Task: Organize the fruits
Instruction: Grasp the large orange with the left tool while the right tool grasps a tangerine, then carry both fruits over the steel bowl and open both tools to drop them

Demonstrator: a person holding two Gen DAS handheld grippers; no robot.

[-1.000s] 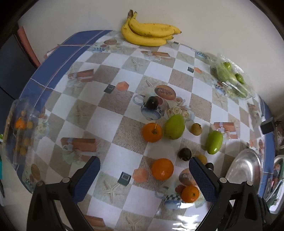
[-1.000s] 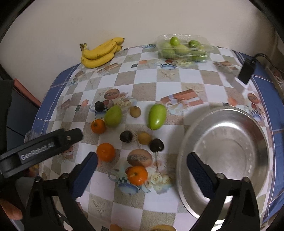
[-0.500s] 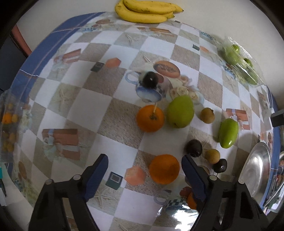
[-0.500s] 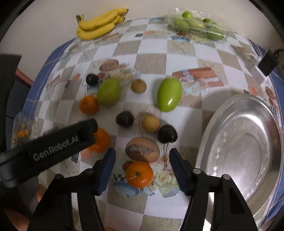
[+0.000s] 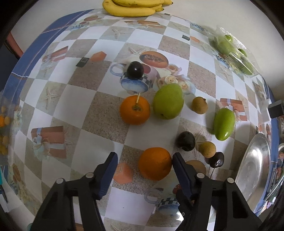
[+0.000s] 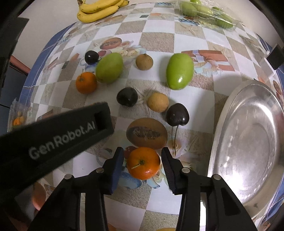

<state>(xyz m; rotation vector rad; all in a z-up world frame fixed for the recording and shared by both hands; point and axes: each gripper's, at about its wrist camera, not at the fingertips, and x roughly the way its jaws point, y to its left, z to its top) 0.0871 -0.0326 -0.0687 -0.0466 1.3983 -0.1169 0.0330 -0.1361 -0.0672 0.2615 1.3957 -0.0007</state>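
Note:
Loose fruit lies on a checked tablecloth. My left gripper (image 5: 143, 160) is open low over the table; an orange (image 5: 154, 166) sits between its fingers, close to the right one. My right gripper (image 6: 142, 160) is open around a smaller stemmed orange (image 6: 143, 163), with small gaps on both sides. Farther off lie another orange (image 5: 134, 109), two green mangoes (image 5: 167, 101) (image 6: 179, 71), dark plums (image 5: 185, 141) (image 5: 135, 69), a cherry (image 6: 177, 115) and brown longans (image 6: 157, 102) (image 6: 144, 61). A steel plate (image 6: 248, 145) stands empty on the right.
Bananas (image 6: 99, 8) lie at the far table edge by the wall. A clear tub of green fruit (image 6: 207, 13) stands at the far right. A bag of small orange fruit (image 5: 3, 124) lies at the left edge. The left tool's body (image 6: 53, 135) crosses the right view.
Both grippers have moved down and forward toward the table. The left fingers now flank the near orange and have narrowed; the right fingers have closed in around the stemmed orange.

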